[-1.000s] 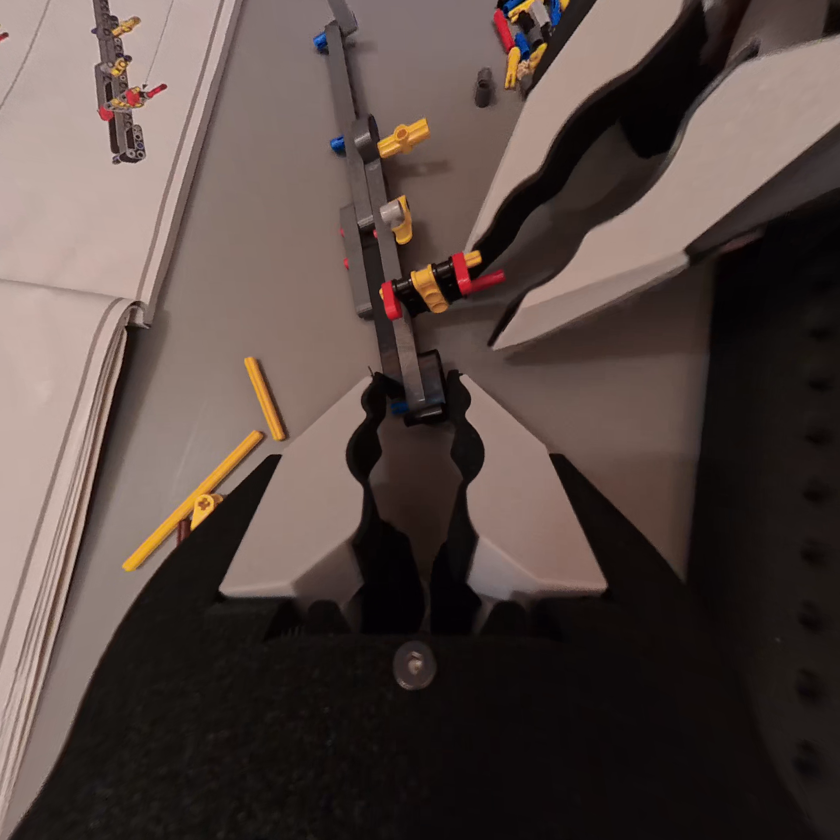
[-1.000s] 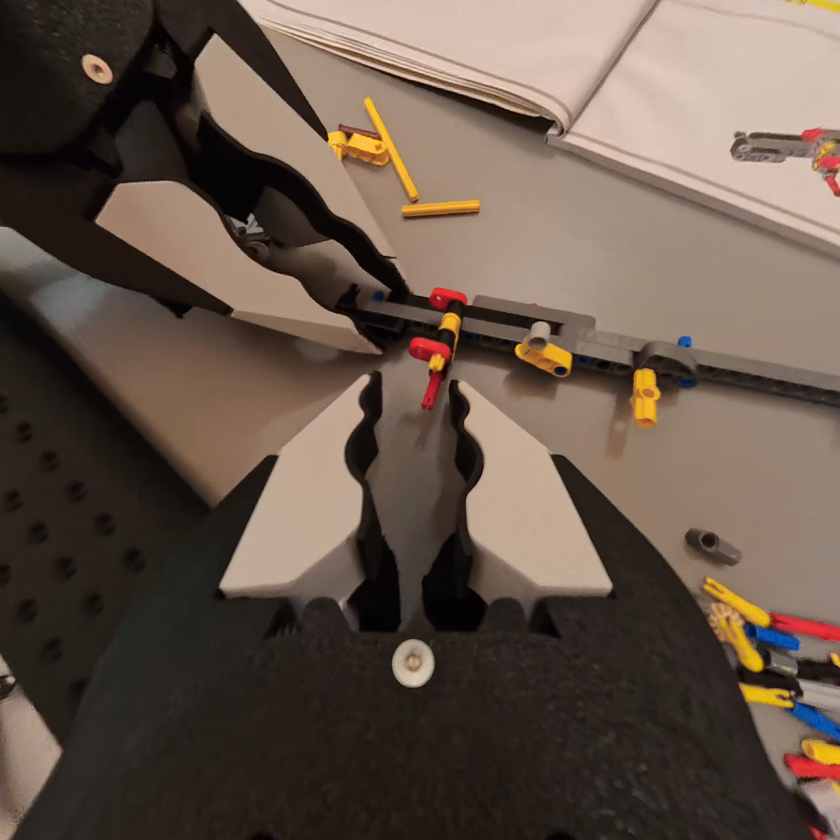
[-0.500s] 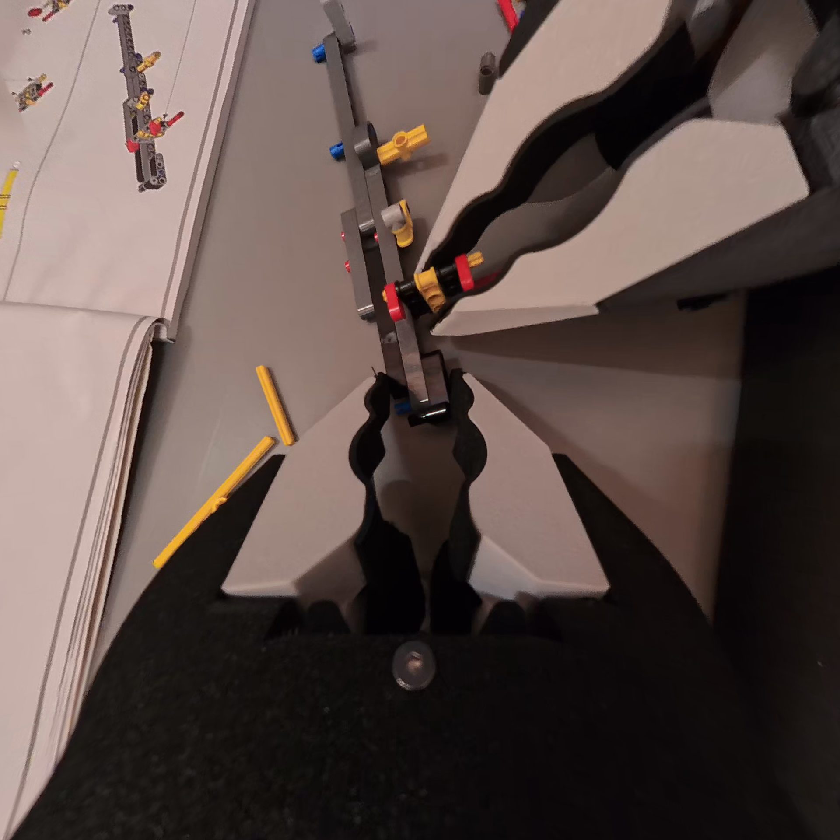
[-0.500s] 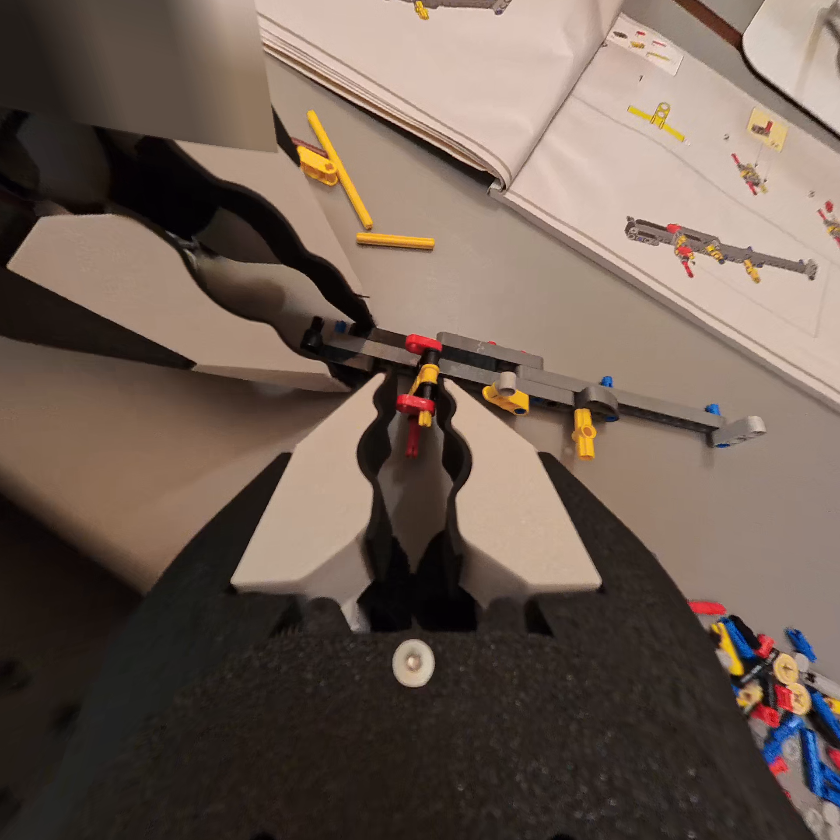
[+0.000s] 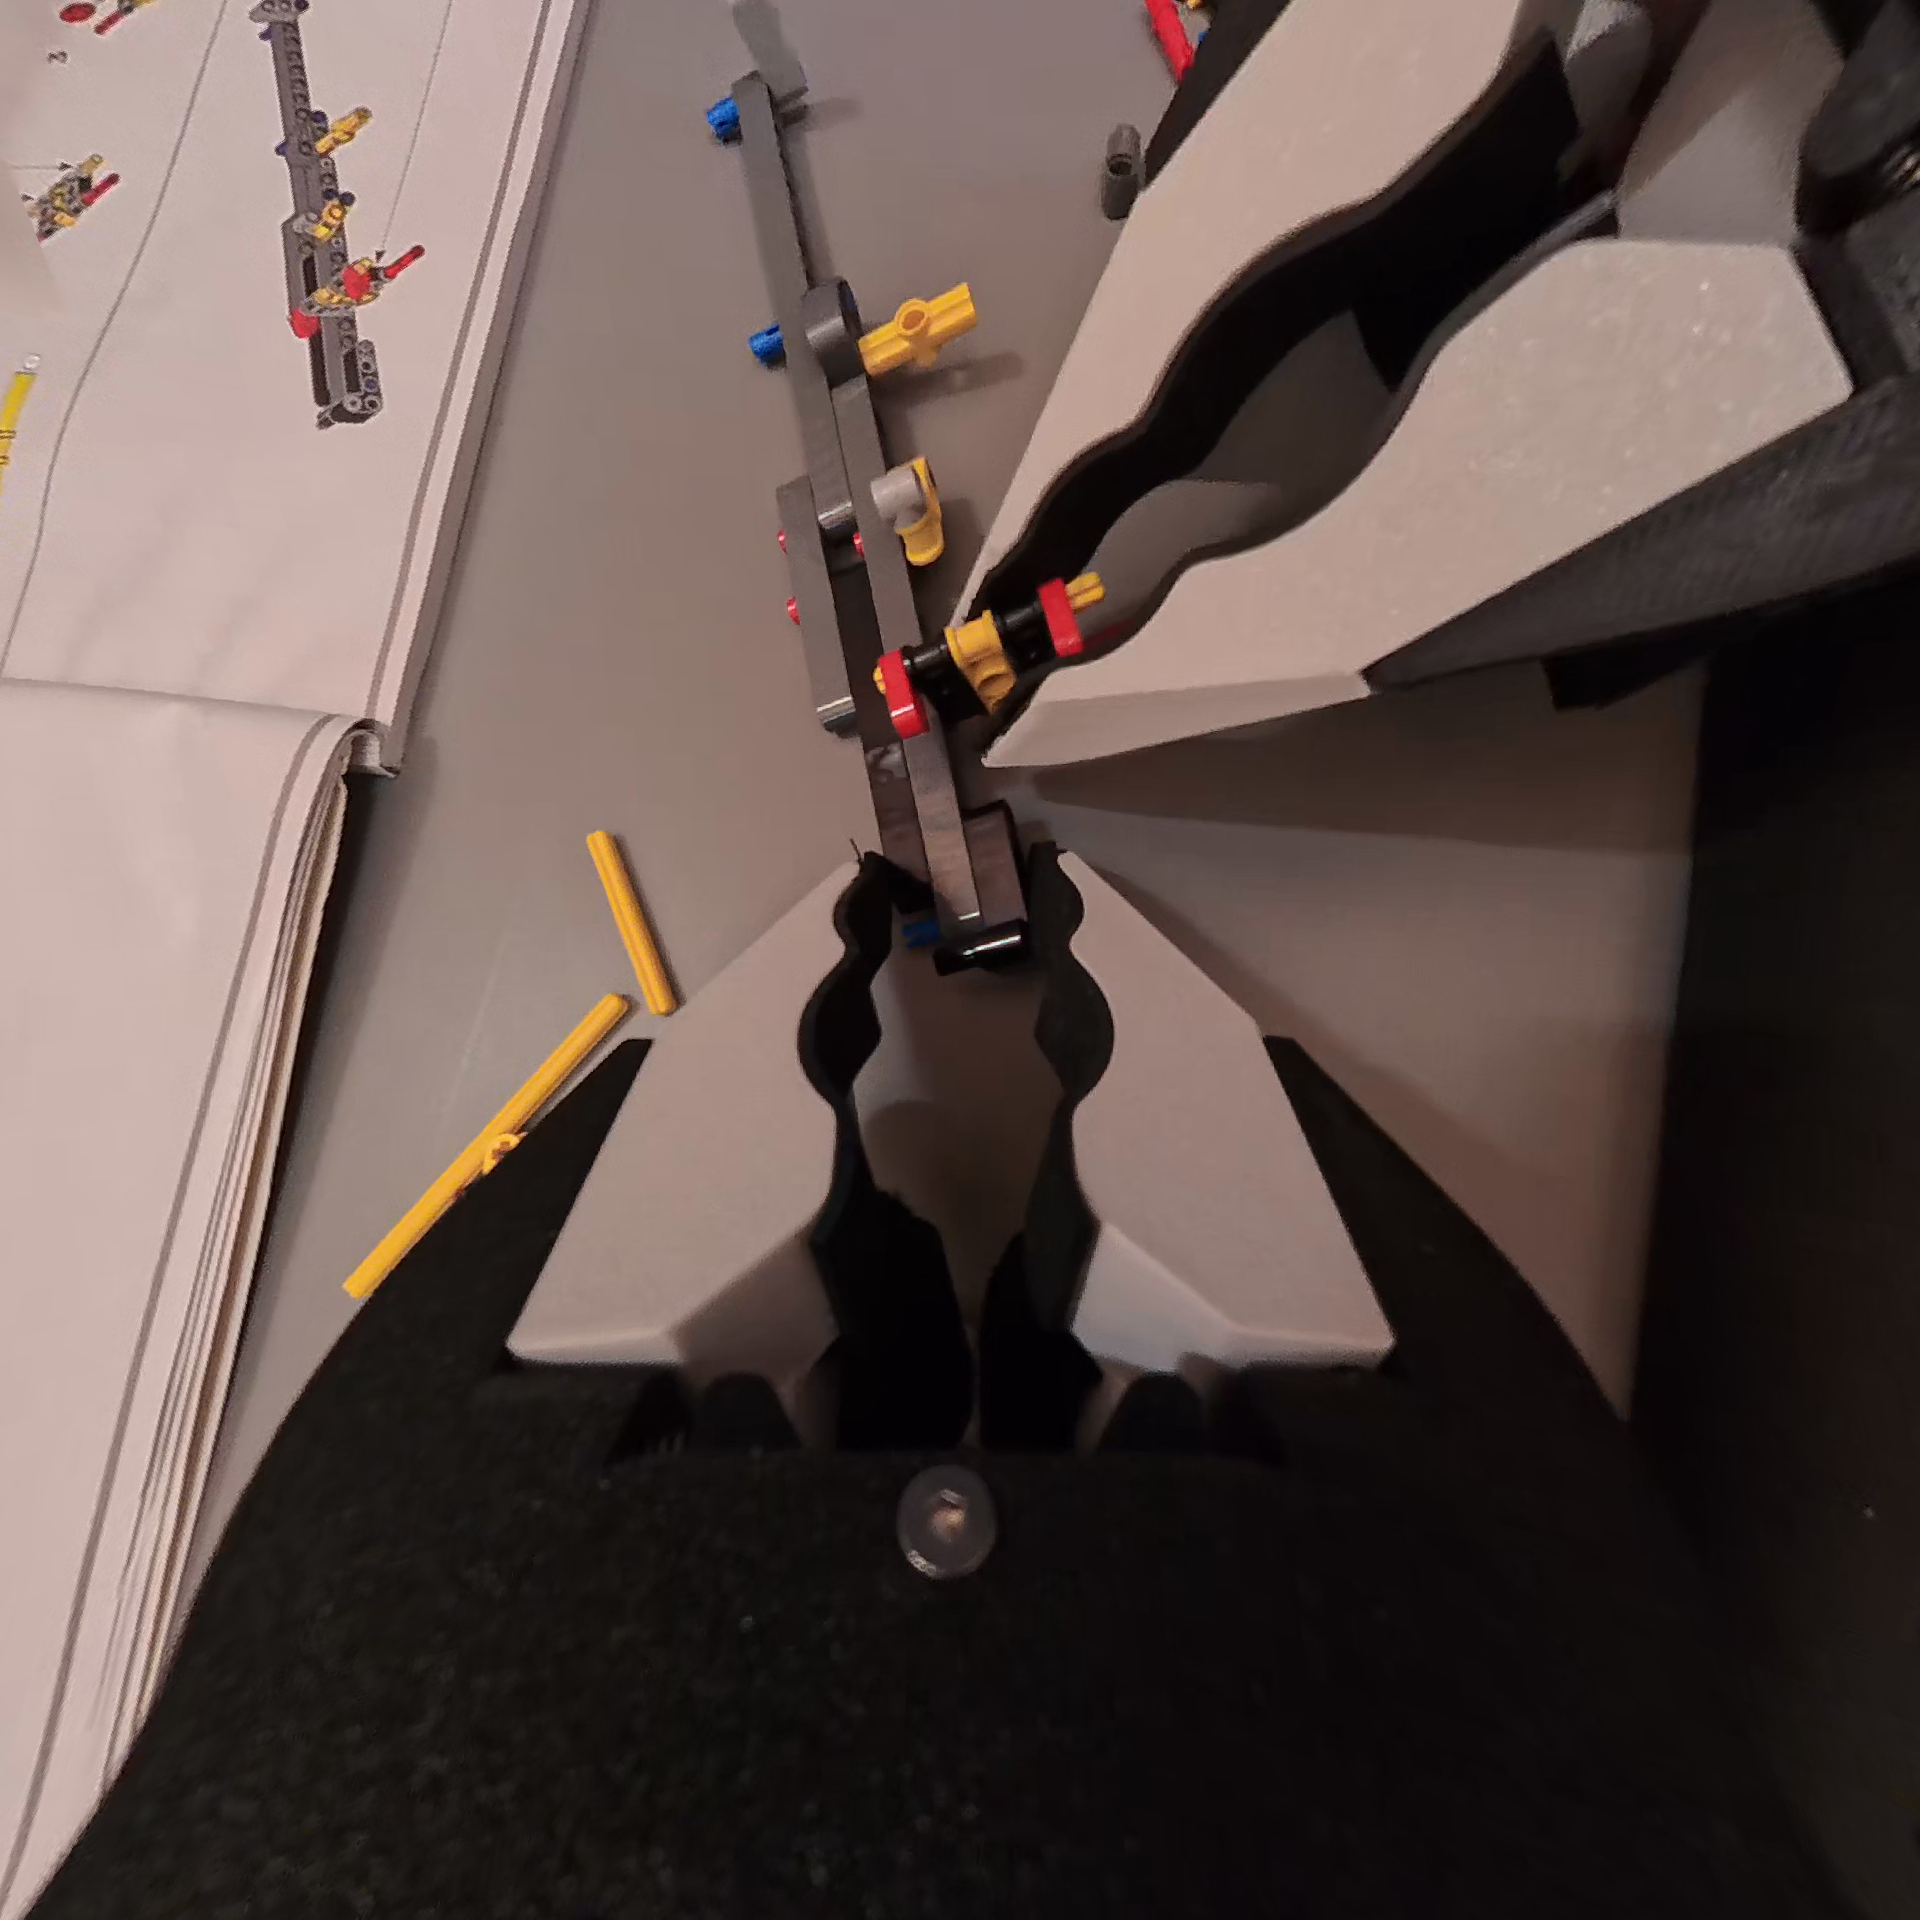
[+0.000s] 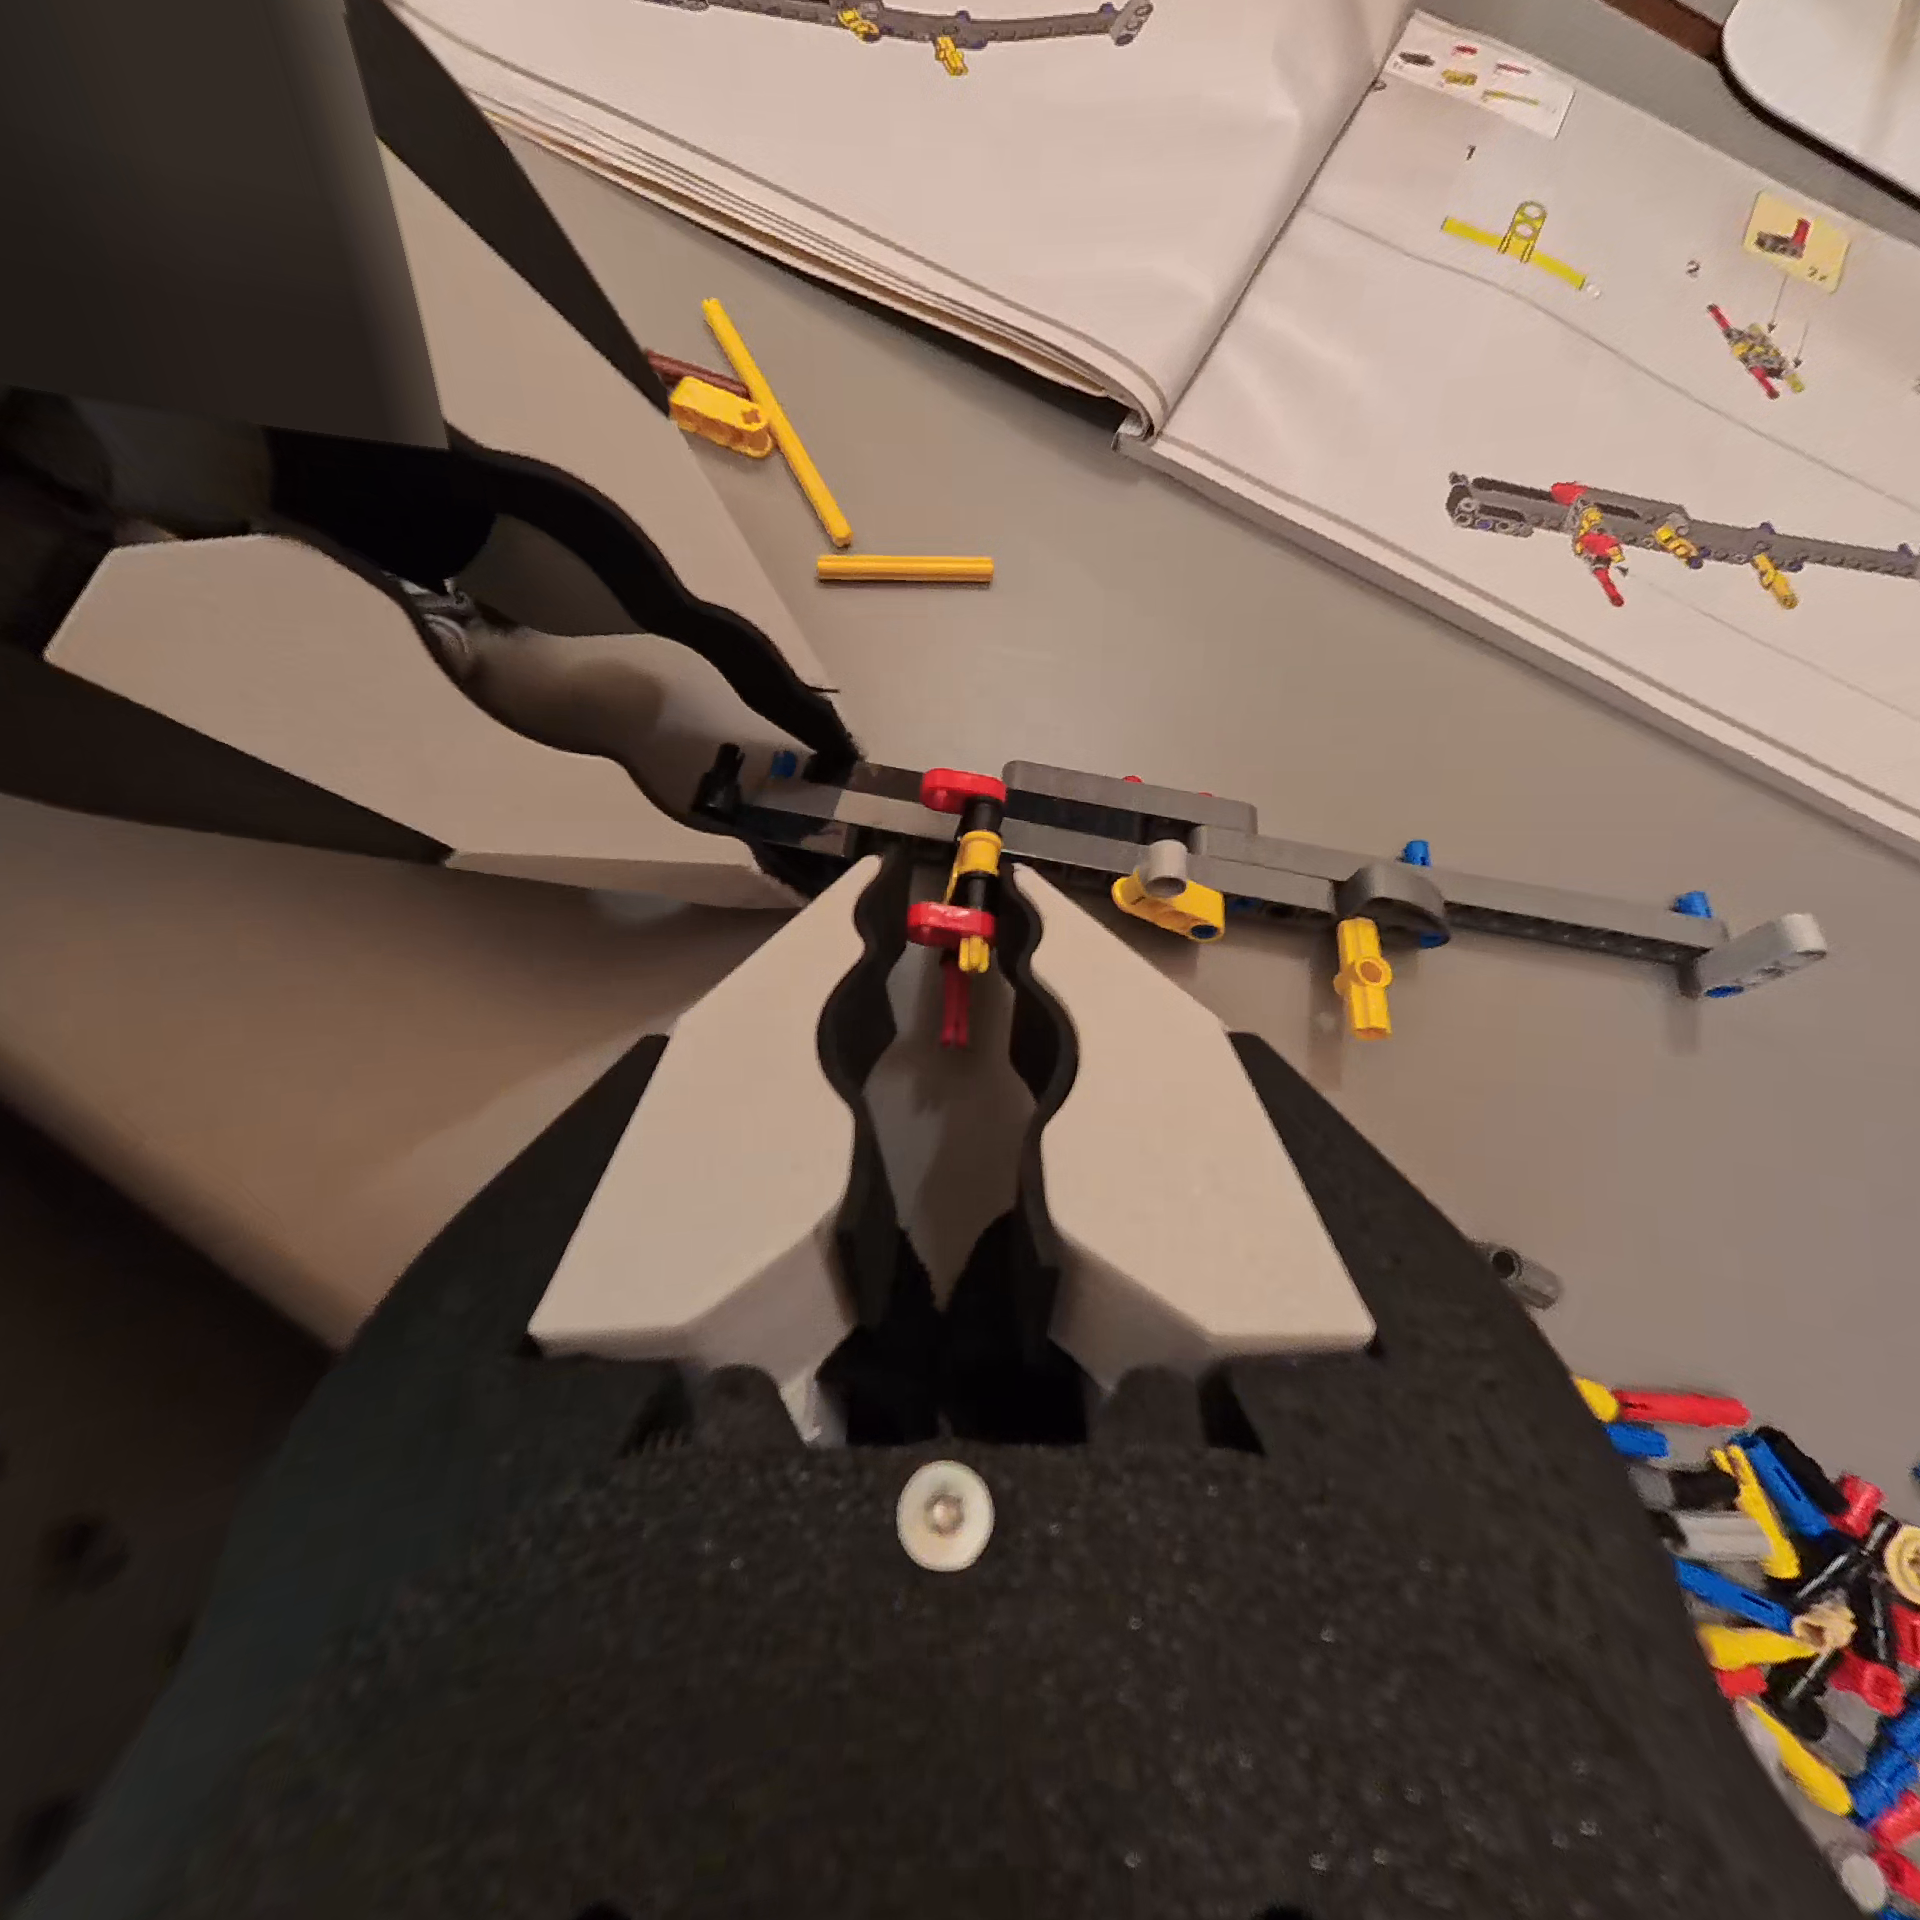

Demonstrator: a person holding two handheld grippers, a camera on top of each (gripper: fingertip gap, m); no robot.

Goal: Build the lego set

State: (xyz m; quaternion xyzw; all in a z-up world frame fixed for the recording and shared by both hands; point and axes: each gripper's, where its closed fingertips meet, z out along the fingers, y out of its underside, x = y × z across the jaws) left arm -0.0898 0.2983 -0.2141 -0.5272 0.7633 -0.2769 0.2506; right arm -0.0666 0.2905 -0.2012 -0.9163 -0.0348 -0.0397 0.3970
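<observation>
A long grey beam assembly (image 5: 831, 416) with yellow, blue and red connectors lies on the grey table. My left gripper (image 5: 956, 862) is shut on its near black-tipped end. A cross-piece of red, yellow and black parts on an axle (image 5: 977, 649) sticks out sideways from the beam. My right gripper (image 6: 948, 873) straddles that cross-piece (image 6: 951, 920) with its jaws a little apart and small gaps on both sides. The beam (image 6: 1122, 800) runs across the right wrist view, with the left gripper (image 6: 816, 810) clamped on its left end. The right gripper (image 5: 977, 681) enters the left wrist view from the upper right.
An open instruction booklet (image 5: 208, 520) lies left of the beam, also in the right wrist view (image 6: 1455, 364). Two loose yellow axles (image 5: 629, 920) lie beside it. A pile of loose pieces (image 6: 1787, 1538) sits at the right. A small dark grey connector (image 6: 1522, 1273) lies alone. Both grippers' tips are close together, under 4 cm apart.
My right gripper moved in from beside the beam until its jaws sit around the red and yellow cross-piece, and they narrowed slightly. My left gripper kept its hold on the beam end.
</observation>
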